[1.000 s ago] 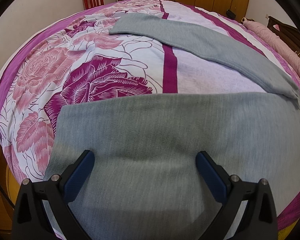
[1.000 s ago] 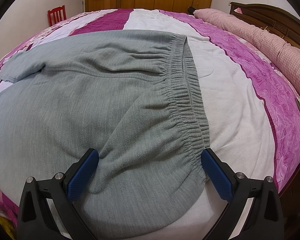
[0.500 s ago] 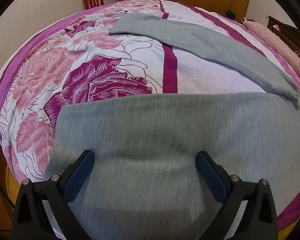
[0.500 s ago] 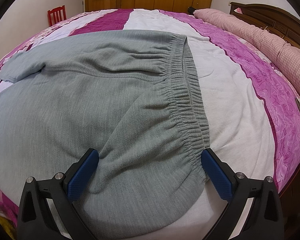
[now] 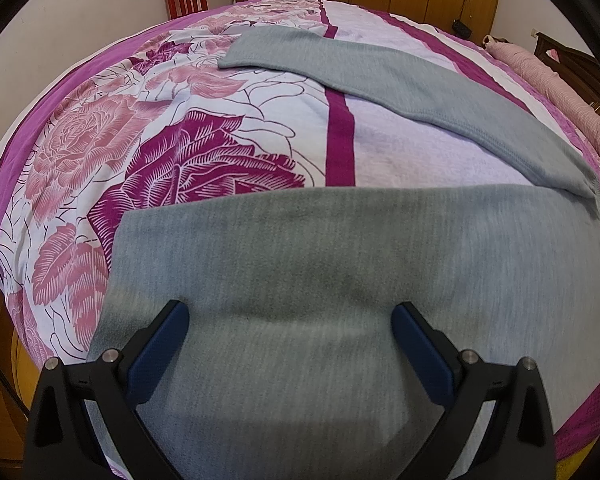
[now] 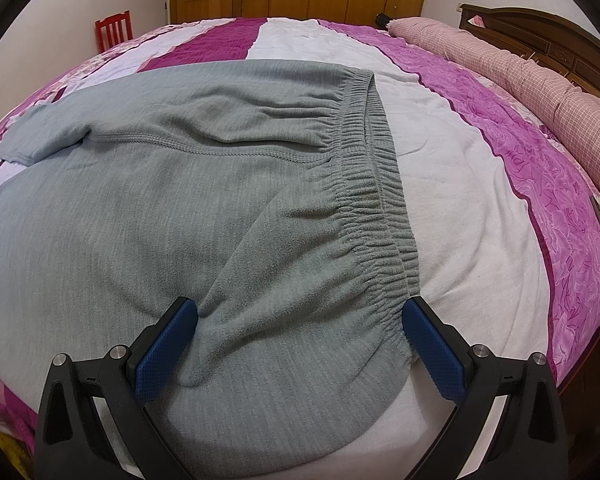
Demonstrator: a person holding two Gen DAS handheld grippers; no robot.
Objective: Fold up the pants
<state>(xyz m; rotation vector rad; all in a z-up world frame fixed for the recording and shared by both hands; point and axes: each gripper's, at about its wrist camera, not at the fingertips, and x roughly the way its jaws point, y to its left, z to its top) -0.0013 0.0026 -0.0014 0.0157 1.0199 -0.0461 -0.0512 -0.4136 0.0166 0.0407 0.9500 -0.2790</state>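
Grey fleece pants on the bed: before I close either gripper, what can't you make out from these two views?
- Near edge of the grey fleece pants: left wrist view, cut off by the frame bottom behind the left gripper.
- Elasticated waistband corner: right wrist view, hidden by the right gripper finger.
- Whether either gripper touches the fabric: neither view settles it.
- Far leg cuff: small, distorted.

Even, soft indoor light in both wrist views; no glare, no hard shadows. Faint dark patch on the grey pants (image 5: 340, 280) between the left gripper (image 5: 290, 320) fingers. Pants fabric near that gripper slightly soft; weave sharper in the right view. Strong fisheye bowing: the bed (image 6: 480, 200) edges curve, black vignette fills all corners.
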